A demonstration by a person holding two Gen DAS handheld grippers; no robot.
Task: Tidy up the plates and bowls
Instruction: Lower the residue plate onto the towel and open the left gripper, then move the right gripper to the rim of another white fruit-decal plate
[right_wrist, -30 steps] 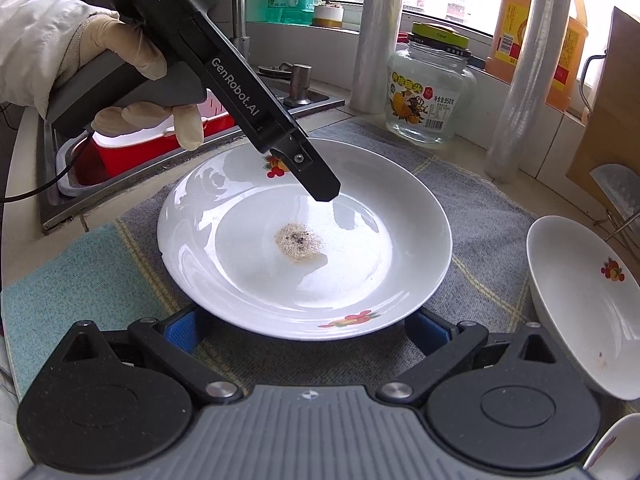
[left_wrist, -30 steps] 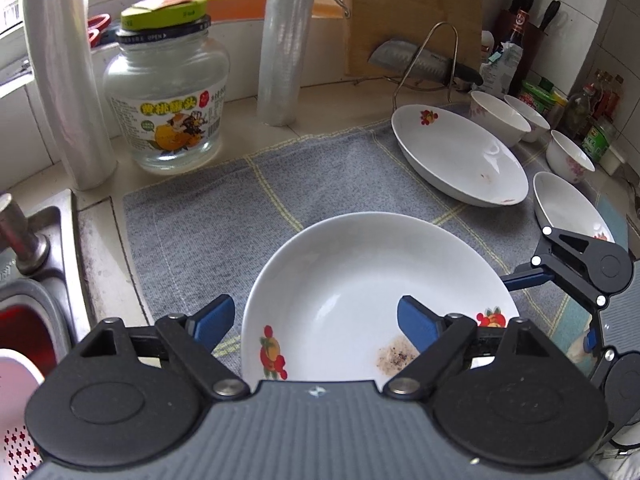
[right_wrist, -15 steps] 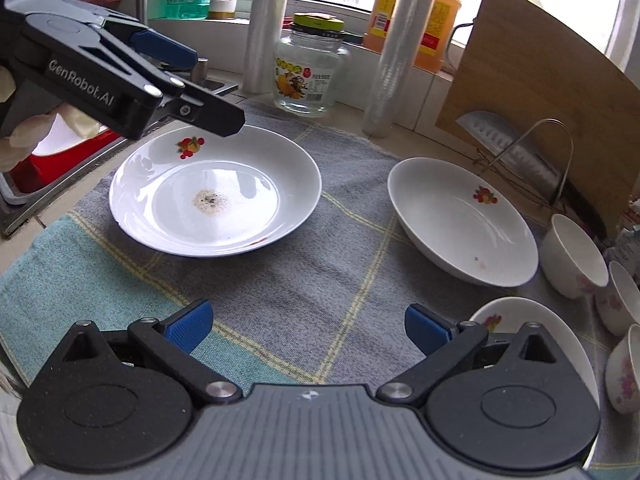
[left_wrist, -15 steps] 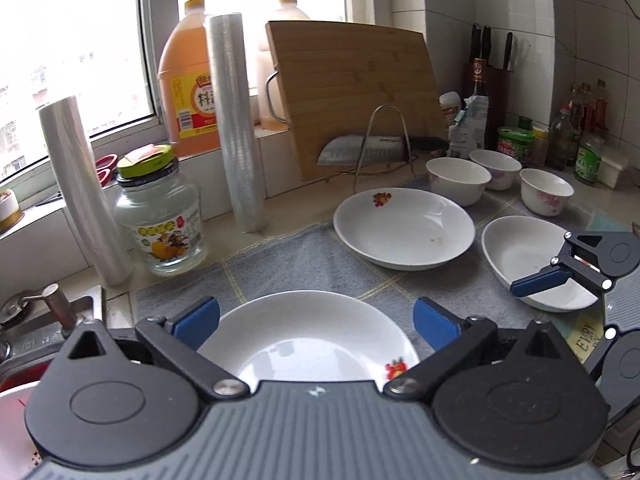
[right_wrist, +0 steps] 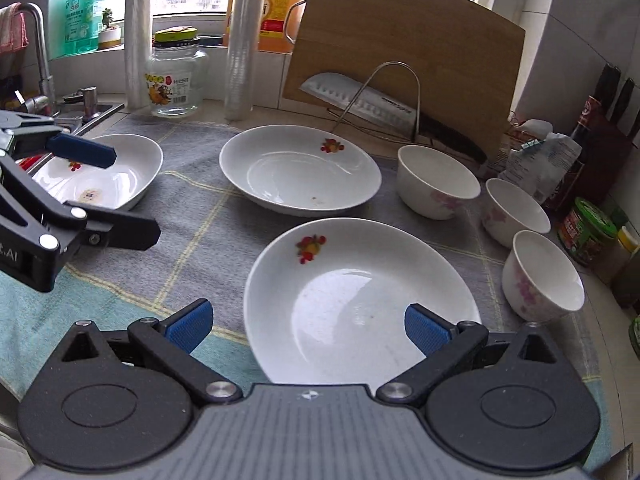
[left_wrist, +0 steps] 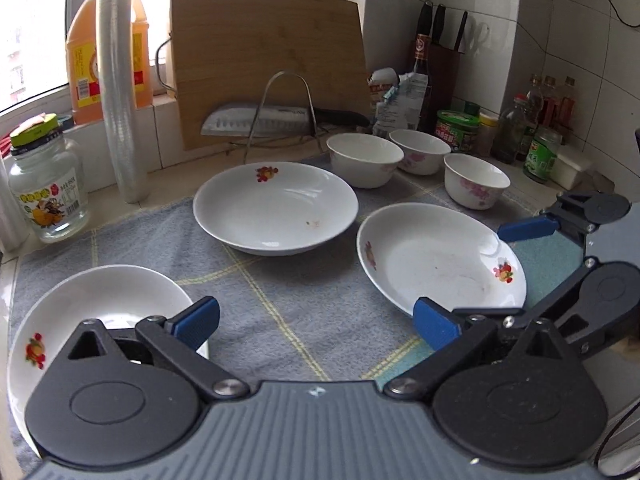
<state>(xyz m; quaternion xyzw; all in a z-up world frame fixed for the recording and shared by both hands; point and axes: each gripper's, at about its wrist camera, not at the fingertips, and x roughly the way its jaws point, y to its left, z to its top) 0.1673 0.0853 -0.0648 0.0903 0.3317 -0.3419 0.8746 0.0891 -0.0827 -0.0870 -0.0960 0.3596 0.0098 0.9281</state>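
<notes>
Three white flowered plates lie on the cloth: a left plate (left_wrist: 100,304) (right_wrist: 120,172), a middle plate (left_wrist: 276,208) (right_wrist: 300,172) and a right plate (left_wrist: 436,256) (right_wrist: 360,288). Behind and to the right of them stand three white bowls (left_wrist: 364,160) (right_wrist: 438,186). My left gripper (left_wrist: 316,322) (right_wrist: 130,196) is open and empty over bare cloth, between the left and right plates. My right gripper (right_wrist: 307,327) is open too, and the right plate's near rim sits between its blue fingers; the pads do not press on it.
A grey and teal cloth (left_wrist: 280,292) covers the counter. Behind it stand a glass jar (left_wrist: 46,192), a cling-film roll (left_wrist: 120,92), a wooden board (left_wrist: 268,60) and a cleaver on a wire rack (left_wrist: 260,122). Condiment bottles (left_wrist: 540,152) crowd the right; a sink tap (right_wrist: 38,52) is at left.
Both grippers left the left plate and swung right. The left gripper's jaws, narrower around that plate's rim before, now stand wide. The right gripper now frames the right plate.
</notes>
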